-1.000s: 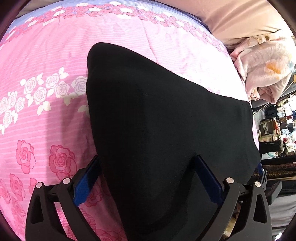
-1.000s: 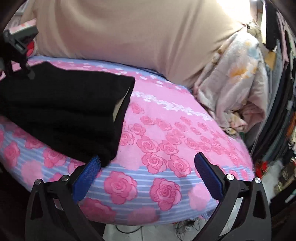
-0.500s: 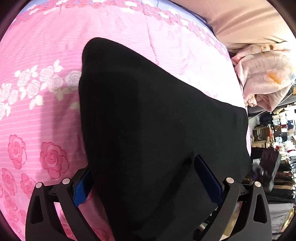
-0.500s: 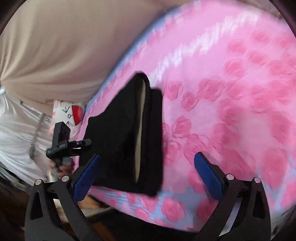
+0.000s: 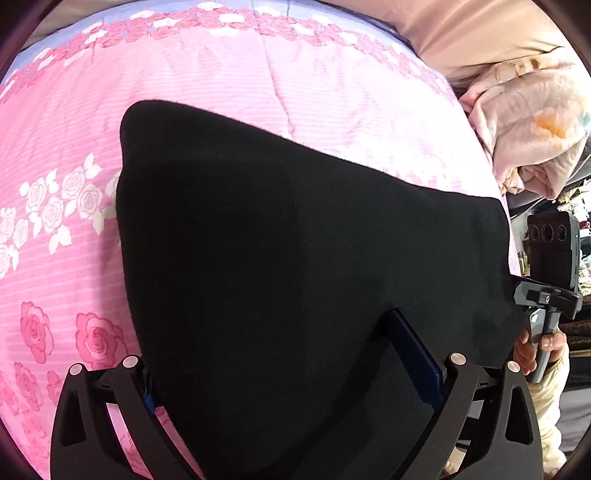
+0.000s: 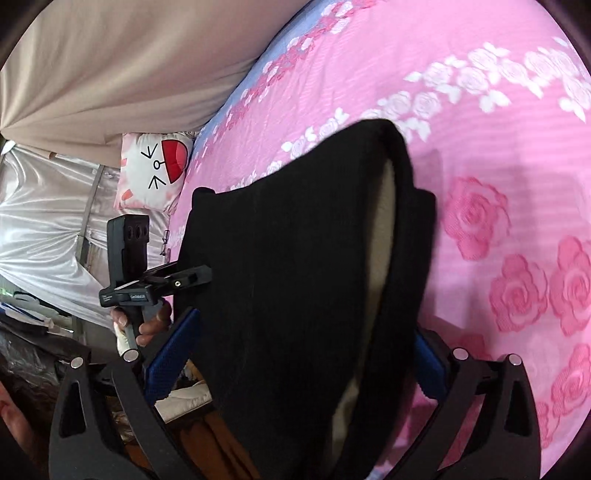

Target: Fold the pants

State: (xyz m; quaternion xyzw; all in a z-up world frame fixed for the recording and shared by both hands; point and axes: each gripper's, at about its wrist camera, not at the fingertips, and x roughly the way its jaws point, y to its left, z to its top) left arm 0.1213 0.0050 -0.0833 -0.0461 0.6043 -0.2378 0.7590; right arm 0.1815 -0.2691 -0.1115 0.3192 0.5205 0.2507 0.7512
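Bed (image 5: 229,85): pink rose-print cover, fills most of both frames.
Pants (image 5: 295,258): black, folded, lying on the bed, centre of both frames; pale lining shows at the open end in the right view.
Left hand-held gripper (image 5: 291,365): fingers wide apart, pants between them.
Right hand-held gripper (image 6: 295,354): fingers wide, straddling the pants' near end.
Cushion (image 6: 155,168): cartoon face, upper left of right view.

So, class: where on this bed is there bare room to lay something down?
Free: pink bedspread between the black pants and the beige curtain, also left of the pants. Crowded: the edge by the crumpled blanket, and both grippers' near edge.
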